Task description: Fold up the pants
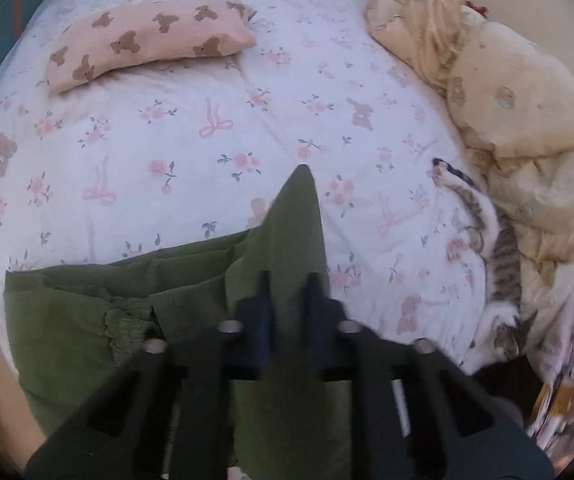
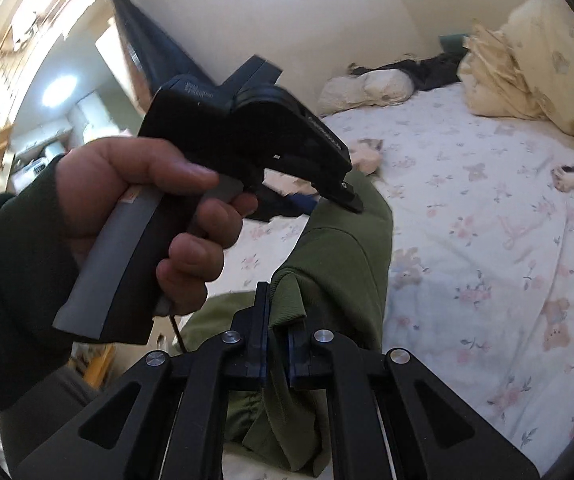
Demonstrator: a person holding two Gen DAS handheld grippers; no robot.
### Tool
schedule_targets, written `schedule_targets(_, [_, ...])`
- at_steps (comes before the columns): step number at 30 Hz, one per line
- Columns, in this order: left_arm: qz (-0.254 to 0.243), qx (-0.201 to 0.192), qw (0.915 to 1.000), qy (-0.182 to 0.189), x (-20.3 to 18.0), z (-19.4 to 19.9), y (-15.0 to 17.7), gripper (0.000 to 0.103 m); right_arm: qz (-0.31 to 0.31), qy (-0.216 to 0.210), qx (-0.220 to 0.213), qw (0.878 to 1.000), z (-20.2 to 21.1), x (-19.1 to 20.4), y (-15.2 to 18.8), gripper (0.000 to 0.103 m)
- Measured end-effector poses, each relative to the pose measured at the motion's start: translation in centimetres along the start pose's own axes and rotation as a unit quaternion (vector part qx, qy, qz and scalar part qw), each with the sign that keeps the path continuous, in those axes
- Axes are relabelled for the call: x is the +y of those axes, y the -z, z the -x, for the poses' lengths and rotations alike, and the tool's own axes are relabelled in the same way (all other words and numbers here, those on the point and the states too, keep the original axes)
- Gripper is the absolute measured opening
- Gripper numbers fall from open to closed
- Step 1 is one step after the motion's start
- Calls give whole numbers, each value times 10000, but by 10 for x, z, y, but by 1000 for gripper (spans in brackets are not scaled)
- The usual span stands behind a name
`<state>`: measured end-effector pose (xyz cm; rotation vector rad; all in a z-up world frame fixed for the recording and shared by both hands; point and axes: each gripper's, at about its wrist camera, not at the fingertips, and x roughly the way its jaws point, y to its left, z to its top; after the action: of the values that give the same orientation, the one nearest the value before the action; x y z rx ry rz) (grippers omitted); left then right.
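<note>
Floral bed [image 1: 167, 120] is being used; soft, limp green pants [image 1: 295, 232] are being pinched at edges by left gripper [image 1: 289, 300] and right gripper [image 2: 281, 320], both clamped.

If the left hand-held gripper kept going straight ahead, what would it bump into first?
Probably just the flowery bedsheet. The left hand-held gripper is shut on the green pants, and past their tip only sheet shows. The teddy-bear pillow lies further off, leftward; depth is unclear.
</note>
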<state>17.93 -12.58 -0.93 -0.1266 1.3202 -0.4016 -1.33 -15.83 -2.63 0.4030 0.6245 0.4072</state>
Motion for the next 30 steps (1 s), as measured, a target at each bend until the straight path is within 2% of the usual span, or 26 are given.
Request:
schedule_targets(3, [-326, -317, 9989, -126, 17, 37, 15, 4, 172, -260, 68, 9995, 1, 14, 1, 7])
schedule_targets(6, [-176, -546, 9982, -161, 58, 76, 32, 2, 638, -328, 27, 9974, 6, 45, 8, 8])
schedule_targets(9, [-263, -706, 9960, -472, 97, 97, 50, 2, 647, -816, 316, 9941, 2, 71, 12, 18])
schedule_targets(10, [-233, -718, 9954, -590, 108, 99, 54, 2, 620, -1075, 433, 9913, 3, 81, 12, 31])
schedule_targets(11, [-33, -674, 9953, -688, 130, 101, 61, 2, 630, -1230, 466, 9893, 5, 86, 12, 57])
schedule_targets(13, [401, -553, 9949, -744, 170, 100, 74, 2, 730, -1271, 365, 9885, 14, 90, 11, 75])
schedule_targets(15, [580, -551, 9928, -896, 203, 97, 87, 2, 835, -1090, 402, 9897, 14, 85, 9, 74])
schedule_targets(18, [642, -529, 9904, -1101, 233, 81, 98, 2, 1099, -406, 1257, 9851, -27, 76, 9, 71])
schedule_targets(19, [750, -478, 9901, -1090, 242, 74, 100, 2, 1095, -264, 1590, 9808, -47, 71, 12, 63])
schedule_targets(20, [913, -395, 9898, -1021, 253, 66, 102, 2, 984, -220, 1880, 9770, -69, 65, 15, 48])
schedule_targets(22, [897, -265, 9906, -999, 259, 61, 103, 2, 712, -160, 2112, 9747, -96, 58, 21, 42])
schedule_targets(24, [815, -94, 9905, -1102, 260, 54, 103, 7, 587, -135, 2365, 9698, -120, 55, 30, 30])
schedule_targets(26, [1005, 181, 9825, -1560, 268, 44, 106, 18, 619, -99, 2747, 9595, -143, 60, 47, 30])
schedule_targets(28, [1105, 329, 9661, -2310, 272, 41, 104, 20, 670, -87, 3323, 9407, -161, 68, 70, 30])
schedule_targets(29, [985, 200, 9586, -2664, 268, 46, 101, 19, 751, -94, 3506, 9335, -164, 73, 79, 30])
schedule_targets(30, [840, -59, 9586, -2719, 261, 55, 99, 19, 881, -116, 3454, 9342, -161, 78, 81, 30])
